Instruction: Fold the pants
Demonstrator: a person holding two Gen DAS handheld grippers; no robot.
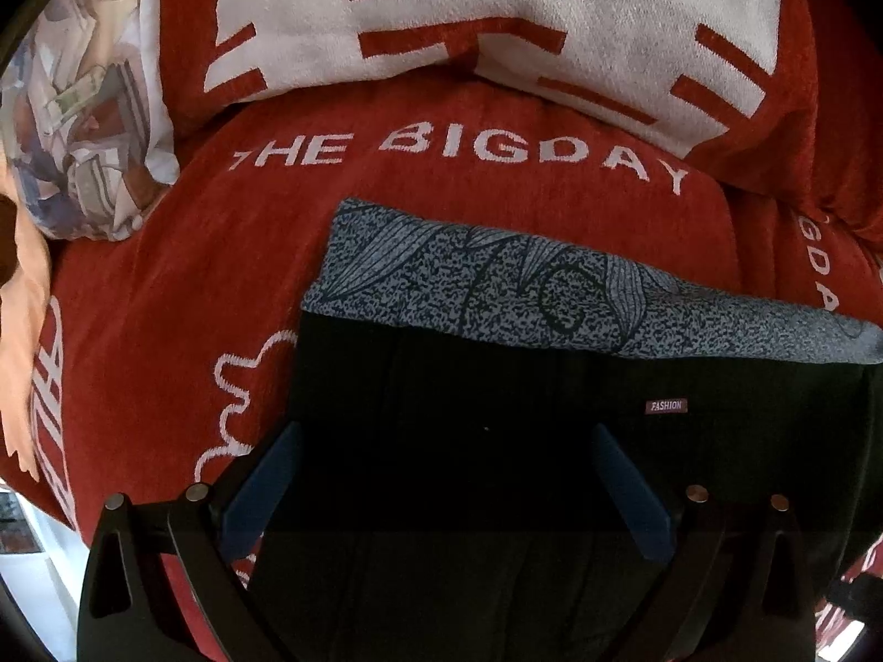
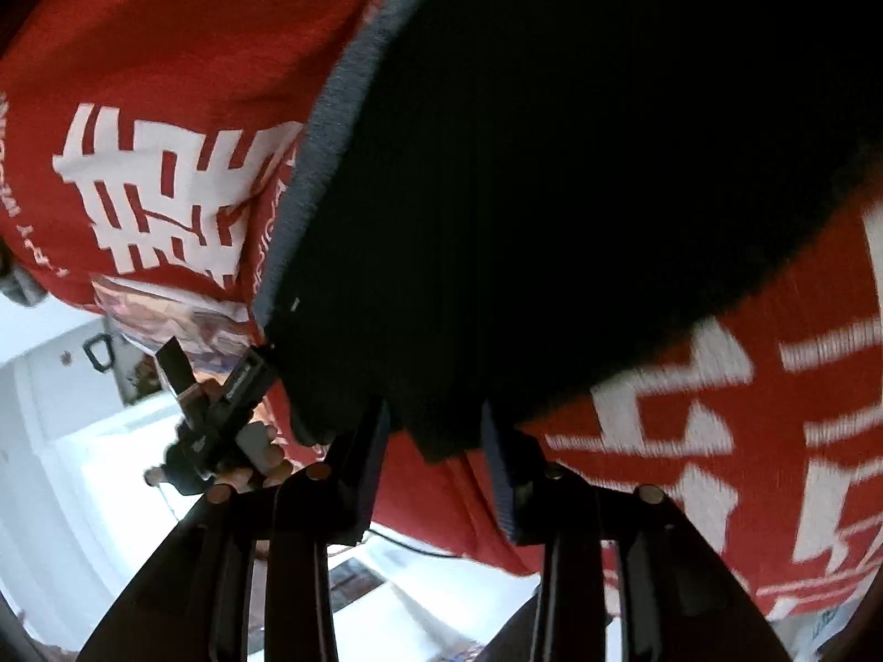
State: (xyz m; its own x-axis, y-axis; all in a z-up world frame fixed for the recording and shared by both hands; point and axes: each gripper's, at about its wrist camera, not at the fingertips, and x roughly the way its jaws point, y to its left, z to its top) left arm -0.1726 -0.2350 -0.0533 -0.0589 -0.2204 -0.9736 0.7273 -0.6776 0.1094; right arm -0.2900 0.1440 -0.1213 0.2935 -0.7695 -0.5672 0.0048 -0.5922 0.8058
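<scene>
On the left side of the left wrist view lies a patterned pillow (image 1: 94, 127), and beside it the red blanket (image 1: 182, 276) with white letters covers the whole bed. In the middle of this blanket are the black pants (image 1: 496, 419), lying flat, with a grey printed lining (image 1: 524, 287) turned out along their far edge and a small "FASHION" label (image 1: 666, 405) at the right. The left gripper (image 1: 447, 491) hovers over the near part of the pants. Its fingers are wide apart and nothing is between them; I cannot tell if the tips touch the cloth.

In the right wrist view, the left gripper (image 2: 221, 414) appears at the left, at the corner where the grey band meets the black cloth. More to the right, the right gripper (image 2: 436, 441) is at the lower edge of the pants (image 2: 552, 193). Its fingers are partly apart, with a corner of black cloth lying between them, but the picture does not show if the pads really press it.

It seems that a fold is being prepared or finished. To do it well, both grippers should take the same edge, each at one corner, catch all layers together, and lift evenly so the cloth does not twist. The blanket is soft, so it is better to pinch only the pants, not the blanket under them.
</scene>
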